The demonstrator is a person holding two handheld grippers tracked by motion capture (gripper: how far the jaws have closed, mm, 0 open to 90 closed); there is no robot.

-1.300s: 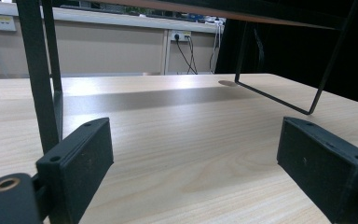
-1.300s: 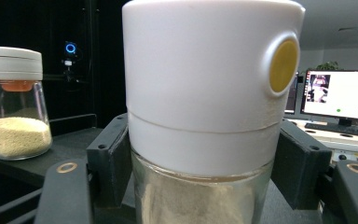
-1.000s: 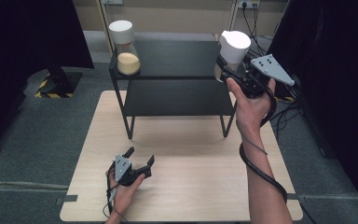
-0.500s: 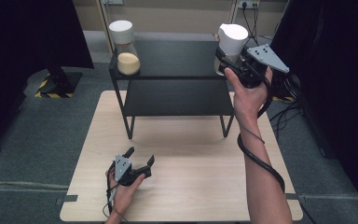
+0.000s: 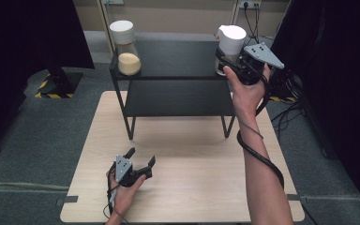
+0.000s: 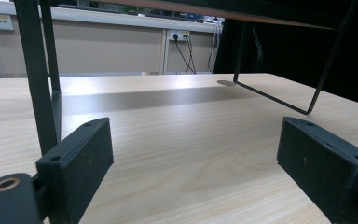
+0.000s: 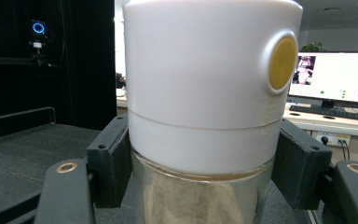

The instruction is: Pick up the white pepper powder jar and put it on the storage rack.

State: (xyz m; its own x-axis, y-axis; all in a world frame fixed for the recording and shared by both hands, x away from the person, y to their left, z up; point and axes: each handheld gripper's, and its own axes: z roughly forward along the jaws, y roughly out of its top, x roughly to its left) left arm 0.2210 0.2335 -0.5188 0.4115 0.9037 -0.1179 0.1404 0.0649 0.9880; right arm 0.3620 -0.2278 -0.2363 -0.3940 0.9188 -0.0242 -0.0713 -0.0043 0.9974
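So my right gripper [image 5: 226,60] has its jaws clamped on the white-lidded jar [image 5: 231,46], pads pressing both sides right where the lid meets the glass, and the jar is upright at the right end of the black shelf's [image 5: 178,58] top level, though I can't tell if its base touches the shelf. My left gripper [image 5: 141,158] is parked low on the wooden table [image 5: 201,150] near the front edge, jaws spread wide with nothing between them. A second jar [image 5: 126,47] with pale grain stands at the shelf's left end, well apart from mine.
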